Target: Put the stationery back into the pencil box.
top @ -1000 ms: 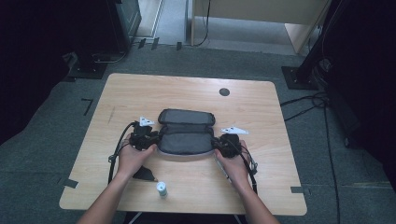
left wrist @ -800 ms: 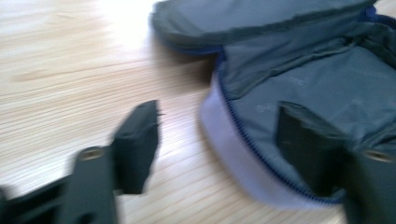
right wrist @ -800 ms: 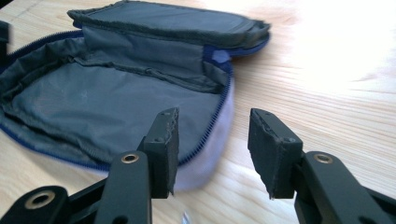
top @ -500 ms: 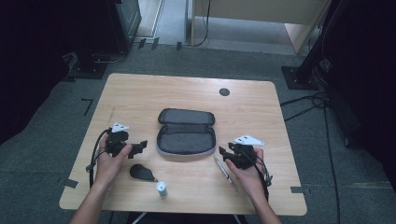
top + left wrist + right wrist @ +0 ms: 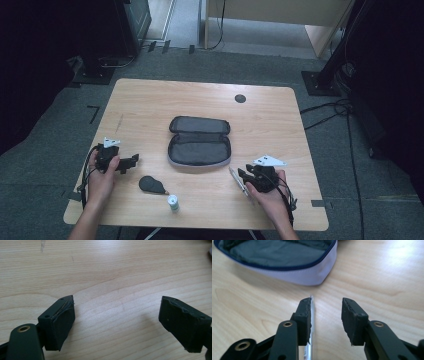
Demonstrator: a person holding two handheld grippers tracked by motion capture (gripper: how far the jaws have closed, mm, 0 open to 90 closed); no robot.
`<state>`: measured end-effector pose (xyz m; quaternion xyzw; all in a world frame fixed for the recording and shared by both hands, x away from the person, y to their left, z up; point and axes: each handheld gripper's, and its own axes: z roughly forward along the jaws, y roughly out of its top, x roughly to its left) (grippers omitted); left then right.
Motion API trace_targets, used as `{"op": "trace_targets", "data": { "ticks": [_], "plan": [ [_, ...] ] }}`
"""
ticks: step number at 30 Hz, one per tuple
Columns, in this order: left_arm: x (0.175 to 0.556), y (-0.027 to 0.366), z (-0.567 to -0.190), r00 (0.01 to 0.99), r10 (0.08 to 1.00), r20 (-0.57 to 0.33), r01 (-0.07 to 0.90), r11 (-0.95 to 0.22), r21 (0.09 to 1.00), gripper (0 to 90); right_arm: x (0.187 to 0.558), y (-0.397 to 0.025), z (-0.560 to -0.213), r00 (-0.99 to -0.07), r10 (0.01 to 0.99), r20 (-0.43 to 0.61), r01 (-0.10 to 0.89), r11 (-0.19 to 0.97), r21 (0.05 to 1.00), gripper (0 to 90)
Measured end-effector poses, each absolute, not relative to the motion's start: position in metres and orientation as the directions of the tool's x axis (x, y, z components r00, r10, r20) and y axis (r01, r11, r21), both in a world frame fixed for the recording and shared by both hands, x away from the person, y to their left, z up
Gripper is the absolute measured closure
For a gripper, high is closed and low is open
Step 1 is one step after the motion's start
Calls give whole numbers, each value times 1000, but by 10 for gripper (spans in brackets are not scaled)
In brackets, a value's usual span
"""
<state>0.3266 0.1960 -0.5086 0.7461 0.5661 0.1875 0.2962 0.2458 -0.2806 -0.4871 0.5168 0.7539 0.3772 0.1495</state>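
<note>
Grippers sit at opposite sides of the table's [image 5: 150, 100] near half: the left gripper [image 5: 131, 161] at about 8 o'clock from the case [image 5: 200, 150], the right gripper [image 5: 242, 175] at about 4 o'clock from it. Both are empty, their jaws spread apart, the left wider than the right.

From above, the case lies unzipped and flat at the table's centre, lid toward 12 o'clock, with bare wood all round it and a dark round grommet [image 5: 240, 98] far off at 1 o'clock. The right gripper view adds what the high view loses: the case's [image 5: 287, 267] pale side wall, blue zip edge and grey lining, and a thin pen [image 5: 312, 322] lying on the wood just beside the inner face of the left-hand jaw, perhaps touching it, though the blur leaves that unsure. In the high view the pen [image 5: 238, 181] is a faint sliver at the gripper's tips.

Through the left gripper view, plain wood lies between and ahead of the jaws.

At 6 o'clock from the case, near the front edge, lie a dark pouch [image 5: 150, 184] and a small white bottle [image 5: 173, 203], between the two hands.
</note>
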Motion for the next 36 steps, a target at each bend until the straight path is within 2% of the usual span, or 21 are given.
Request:
{"op": "trace_targets", "data": {
  "ticks": [3,5,12,17,22,36],
  "plan": [
    [324,195,-514,289,957,9,700,-218,680,140,242,-279,-491,-432,886,166,675,196,711,642],
    [321,196,-517,287,958,11,680,-212,702,116,241,-277,-492,-441,882,165,674,204,711,664],
    [319,197,-518,289,957,10,678,-212,704,115,233,-280,-496,-462,873,159,668,225,709,757],
    [318,196,-518,296,955,11,676,-218,704,115,225,-283,-498,-471,871,141,667,247,703,789],
    [318,196,-518,300,954,11,675,-220,704,115,227,-279,-505,-482,857,181,683,238,690,792],
    [318,196,-518,306,952,13,672,-225,706,118,229,-267,-508,-486,866,115,664,281,693,795]
  ]
}}
